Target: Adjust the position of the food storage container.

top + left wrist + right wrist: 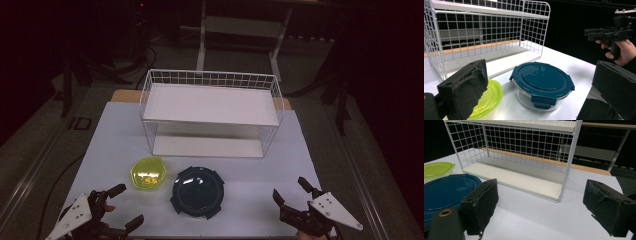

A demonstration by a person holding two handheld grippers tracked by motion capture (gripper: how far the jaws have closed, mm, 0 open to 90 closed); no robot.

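Note:
A round glass container with a dark teal clip lid (197,191) stands at the table's near middle. Just left of it sits a smaller container with a yellow-green lid (148,173). Behind both stands a white wire rack with two shelves (210,112), both shelves bare. My left gripper (129,204) is open at the near left corner, apart from the yellow-green container. My right gripper (289,188) is open at the near right, with nothing between its pads. In the left gripper view the teal container (541,82) lies ahead between the open jaws, untouched.
A pale sheet covers the table (115,145); its wooden back edge shows behind the rack. Dark floor with cables and a white metal frame (240,30) lies beyond. In the left gripper view a hand (621,51) holds the right gripper (594,33) above the table's edge.

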